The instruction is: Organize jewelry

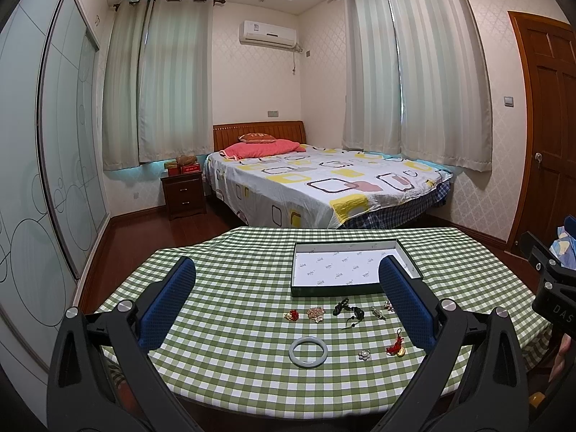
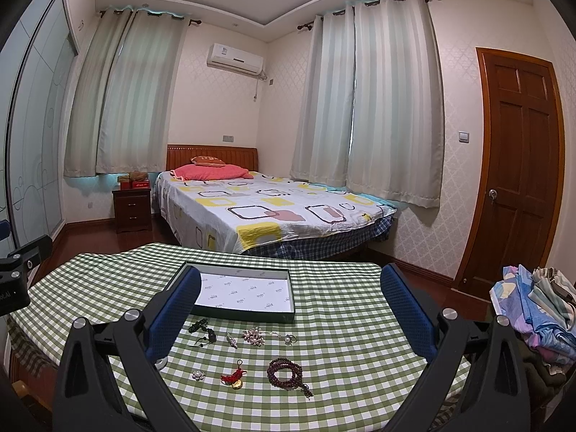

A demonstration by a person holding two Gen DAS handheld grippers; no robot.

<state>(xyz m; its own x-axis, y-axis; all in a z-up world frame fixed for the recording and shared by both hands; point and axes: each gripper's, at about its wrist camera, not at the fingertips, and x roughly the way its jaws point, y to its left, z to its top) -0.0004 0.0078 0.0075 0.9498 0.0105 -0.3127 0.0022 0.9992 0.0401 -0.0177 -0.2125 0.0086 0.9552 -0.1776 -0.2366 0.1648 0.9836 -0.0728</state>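
Left wrist view: left gripper point(image 1: 286, 280) spread wide, blue pads point(image 1: 169, 302) far apart, nothing between them. Green checked table point(image 1: 223, 252) fills the lower half of the frame. Shallow dark-rimmed box point(image 1: 300, 289) with white printed lining sits centre-right, open side up, nothing in it that I can see. Jewelry lies loose on the cloth below the box. Row from left: small red charm point(image 1: 291, 315), pinkish brooch point(image 1: 316, 314), dark cord piece point(image 1: 348, 310), small metal clip point(image 1: 378, 313). Lower down: pale jade bangle point(image 1: 308, 351) at centre, flat on the cloth, then pearl flower point(image 1: 364, 354) and red tassel charm point(image 1: 396, 345) to its right. Part of the other gripper's black body at the right edge.

Right wrist view: right gripper point(image 2: 291, 291) also fully open, holding nothing. Its left pad overlaps the near-left corner of the box point(image 2: 252, 315) in frame. Items below the box: dark cord piece point(image 2: 203, 331), metal clip point(image 2: 231, 340), pearl brooch point(image 2: 253, 335), ring point(image 2: 289, 339). Bottom centre: pearl flower point(image 2: 198, 374), red tassel charm point(image 2: 234, 378), dark red bead bracelet point(image 2: 284, 369). Folded clothes pile point(image 2: 532, 306) at the right edge. Bed point(image 2: 270, 212) behind the table in both views.
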